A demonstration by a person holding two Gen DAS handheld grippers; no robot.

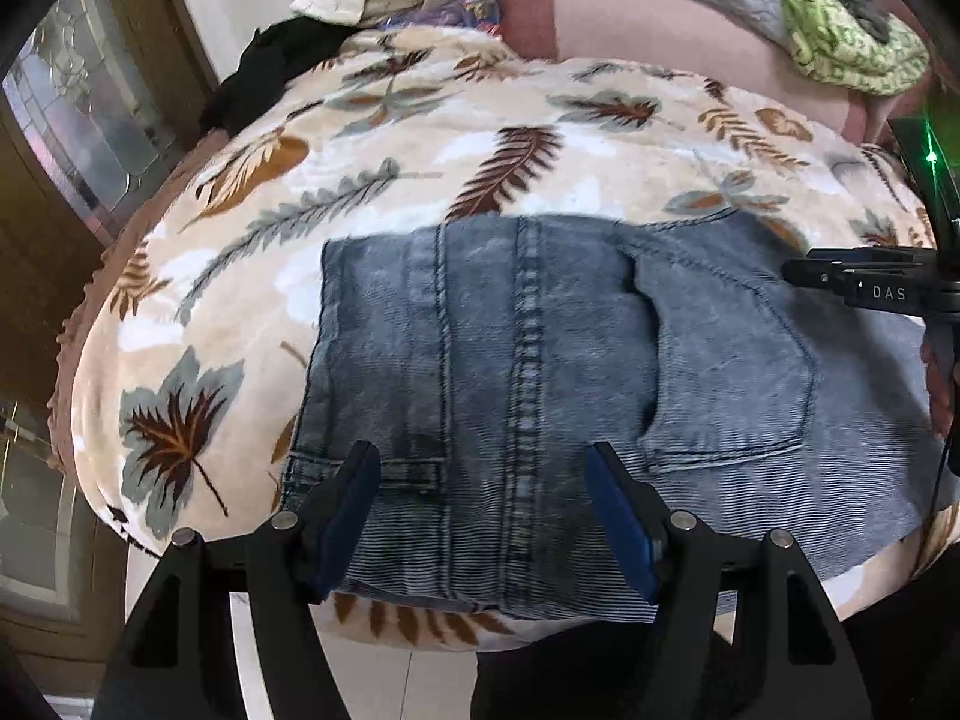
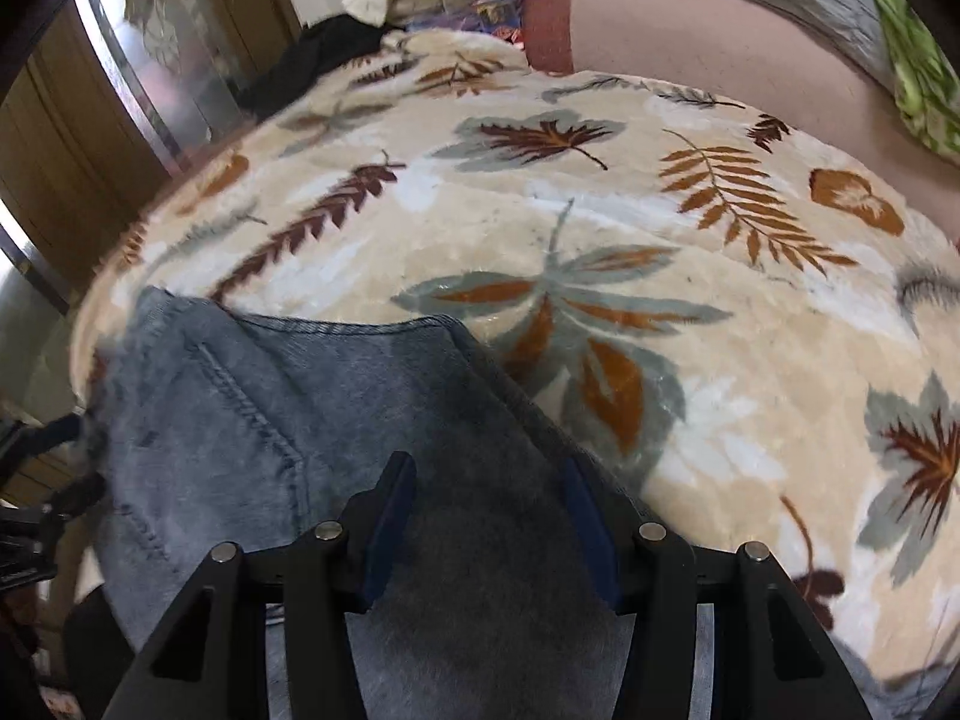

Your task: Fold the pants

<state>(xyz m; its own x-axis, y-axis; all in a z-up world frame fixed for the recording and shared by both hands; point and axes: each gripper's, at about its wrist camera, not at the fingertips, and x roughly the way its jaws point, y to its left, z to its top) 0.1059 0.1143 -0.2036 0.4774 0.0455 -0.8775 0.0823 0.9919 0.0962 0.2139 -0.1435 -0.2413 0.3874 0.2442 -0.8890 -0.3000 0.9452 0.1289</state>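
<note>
Denim is what sits under both of your tools: the pants [image 1: 540, 372] lie folded into a squat block on the leaf-print blanket [image 1: 372, 180], near its front edge, with a back pocket facing up.

Your left gripper [image 1: 483, 516] hangs over the near hem with its jaws spread wide and nothing between them. Your right gripper [image 2: 489, 516] hovers over the right-hand part of the same block, jaws also apart and empty; whether the pads touch the cloth, you cannot tell from either view.

What could go wrong, as I judge it:
- The block lies close to the blanket's front edge. Drag it toward yourself and the lower layers may slide off the edge and unfold.
- If you pinch only the top layer, the stack may peel open when you lift.
- The plush blanket could bunch up with the denim if a pad digs in too deep.
- Your two tools work close together; the right one shows at the edge of the left camera's view, so a crossing move could knock them together.

Counted: one pair of pants, one leaf blanket, two grippers, one visible back pocket, and one loose heap of other laundry [image 1: 840, 30] at the far side.
</note>
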